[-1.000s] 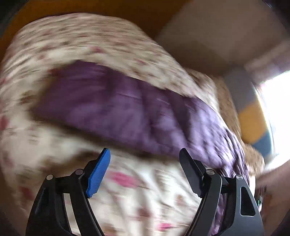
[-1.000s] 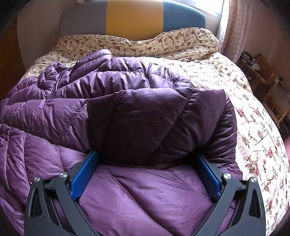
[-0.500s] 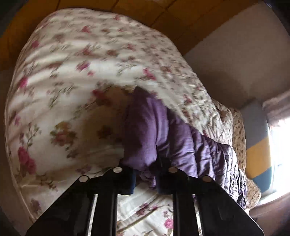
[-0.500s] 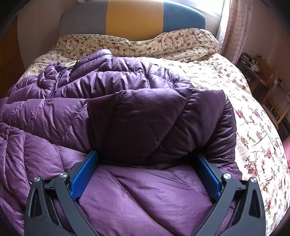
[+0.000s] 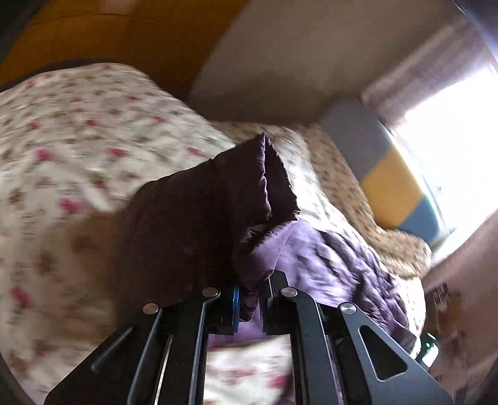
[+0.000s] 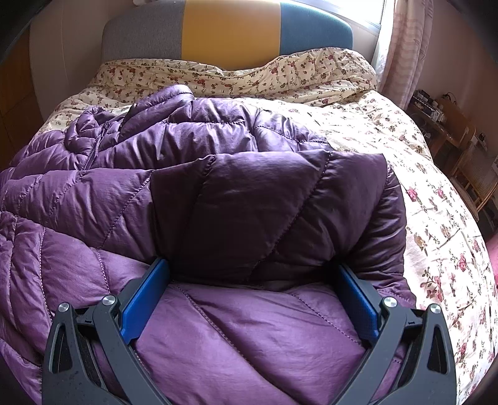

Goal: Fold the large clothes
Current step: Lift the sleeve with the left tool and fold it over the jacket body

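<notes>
A purple quilted puffer jacket (image 6: 218,193) lies spread on a floral bedspread (image 6: 435,199). My right gripper (image 6: 249,286) is open; its blue pads (image 6: 144,299) straddle a folded-over sleeve or flap of the jacket and rest on the fabric. My left gripper (image 5: 250,303) is shut on a lifted edge of the jacket (image 5: 211,218), which stands up above the bed in a dark peak. The rest of the jacket (image 5: 336,264) trails off to the right in the left wrist view.
A padded headboard (image 6: 230,28) in grey, yellow and blue stands at the far end, with a rumpled floral duvet (image 6: 249,71) below it. A curtain (image 6: 404,46) and window are at the right. Wooden furniture (image 6: 448,124) stands beside the bed's right side.
My left gripper closed on the jacket's edge and has lifted it off the bed. My right gripper and the jacket under it have stayed still.
</notes>
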`<act>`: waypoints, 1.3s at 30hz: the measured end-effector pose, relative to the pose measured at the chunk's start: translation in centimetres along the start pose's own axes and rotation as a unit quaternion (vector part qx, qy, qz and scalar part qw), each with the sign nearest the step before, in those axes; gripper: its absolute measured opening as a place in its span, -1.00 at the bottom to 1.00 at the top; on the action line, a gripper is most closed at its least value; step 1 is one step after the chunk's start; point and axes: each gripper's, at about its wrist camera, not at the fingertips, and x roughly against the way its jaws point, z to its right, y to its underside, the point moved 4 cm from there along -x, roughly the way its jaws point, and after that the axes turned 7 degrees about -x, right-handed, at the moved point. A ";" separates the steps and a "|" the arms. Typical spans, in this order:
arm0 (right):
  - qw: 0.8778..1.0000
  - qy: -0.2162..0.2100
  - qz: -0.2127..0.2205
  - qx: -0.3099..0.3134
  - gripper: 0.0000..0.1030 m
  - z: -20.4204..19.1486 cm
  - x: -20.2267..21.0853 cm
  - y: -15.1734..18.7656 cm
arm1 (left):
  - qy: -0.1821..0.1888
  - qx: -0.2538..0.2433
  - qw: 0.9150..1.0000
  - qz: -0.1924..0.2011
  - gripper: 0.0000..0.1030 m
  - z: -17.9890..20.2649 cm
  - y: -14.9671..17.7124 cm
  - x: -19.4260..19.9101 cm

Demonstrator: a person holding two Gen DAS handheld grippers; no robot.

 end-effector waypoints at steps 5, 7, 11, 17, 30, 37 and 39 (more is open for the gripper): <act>1.000 -0.001 0.000 -0.001 0.97 0.0 0.0 0.0 | 0.059 -0.040 0.997 -0.034 -0.82 7.4 0.9 -4.2; 1.000 0.000 0.000 0.000 0.97 0.0 0.0 0.0 | 0.086 -0.051 0.994 -0.048 -0.82 10.3 1.6 -5.5; 1.000 0.000 0.000 -0.001 0.97 0.1 0.0 0.0 | 0.127 -0.071 0.986 -0.076 -0.82 15.5 3.4 -8.1; 1.000 -0.001 0.000 -0.001 0.97 0.1 0.0 0.0 | 0.185 -0.097 0.971 -0.117 -0.82 21.8 6.6 -11.0; 1.000 -0.001 -0.001 -0.001 0.97 0.3 0.0 -0.1 | 0.243 -0.150 0.939 -0.190 -0.82 28.3 12.0 -14.7; 1.000 -0.001 -0.001 0.000 0.97 0.4 -0.1 0.0 | 0.249 -0.172 0.928 -0.216 -0.62 28.8 13.4 -15.5; 1.000 0.001 -0.001 0.000 0.97 0.2 -0.1 0.0 | 0.249 -0.180 0.927 -0.213 -0.19 28.7 13.3 -15.0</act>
